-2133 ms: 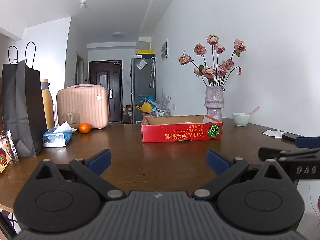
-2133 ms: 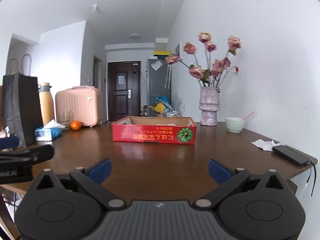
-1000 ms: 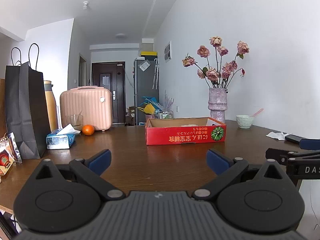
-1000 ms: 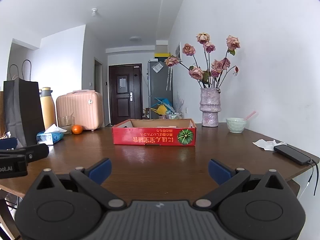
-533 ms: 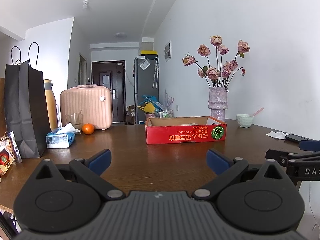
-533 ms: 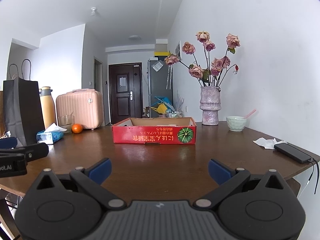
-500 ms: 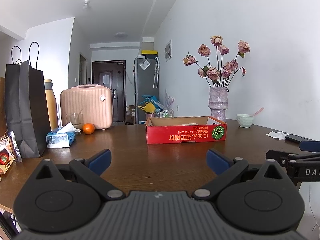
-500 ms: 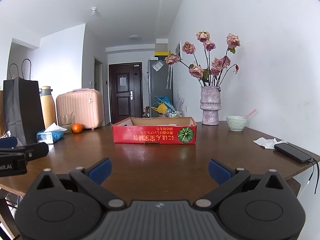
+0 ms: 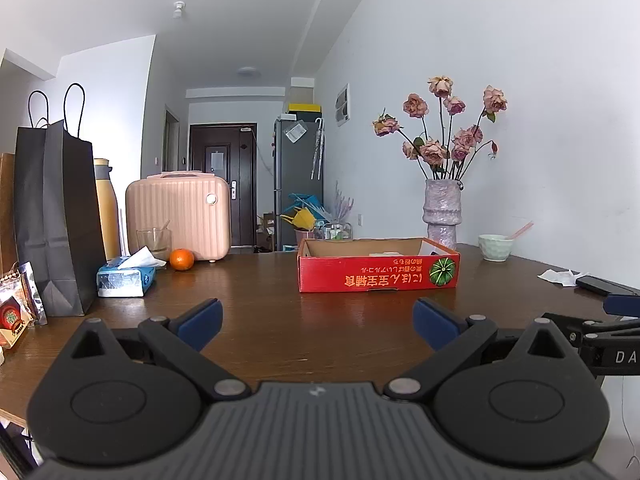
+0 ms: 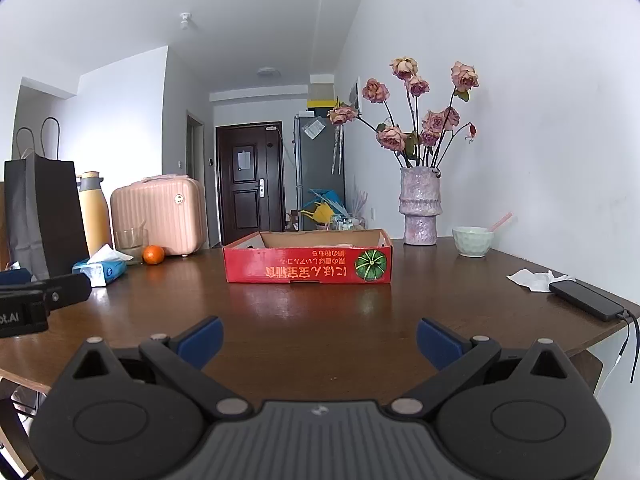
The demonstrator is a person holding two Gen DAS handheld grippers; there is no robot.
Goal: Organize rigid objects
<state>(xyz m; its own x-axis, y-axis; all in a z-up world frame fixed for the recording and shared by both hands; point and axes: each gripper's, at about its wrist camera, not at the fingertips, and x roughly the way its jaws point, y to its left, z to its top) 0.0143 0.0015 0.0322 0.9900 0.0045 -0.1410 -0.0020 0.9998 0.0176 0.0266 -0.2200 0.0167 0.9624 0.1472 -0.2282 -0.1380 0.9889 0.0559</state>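
A shallow red cardboard box point(image 9: 378, 274) point(image 10: 308, 266) sits on the brown wooden table point(image 9: 280, 320), well ahead of both grippers. Something pale lies inside it, mostly hidden by its wall. My left gripper point(image 9: 317, 318) is open and empty above the table's near edge. My right gripper point(image 10: 319, 338) is open and empty, level with it on the right. Each gripper's side shows at the edge of the other's view. An orange point(image 9: 181, 259) point(image 10: 153, 255) lies at the back left.
Left side holds a black paper bag point(image 9: 56, 220), a yellow bottle point(image 10: 94, 212), a pink case point(image 9: 180, 214), a glass point(image 9: 154, 242), a tissue pack point(image 9: 124, 276) and snack packets point(image 9: 16, 308). Right side holds a flower vase point(image 10: 420, 208), a green bowl point(image 10: 472, 240), a crumpled tissue point(image 10: 534, 278) and a phone point(image 10: 586, 300).
Both views have shifted slightly: the grippers lowered a little toward table level over two seconds. Both stay open. Nothing on the table has moved.
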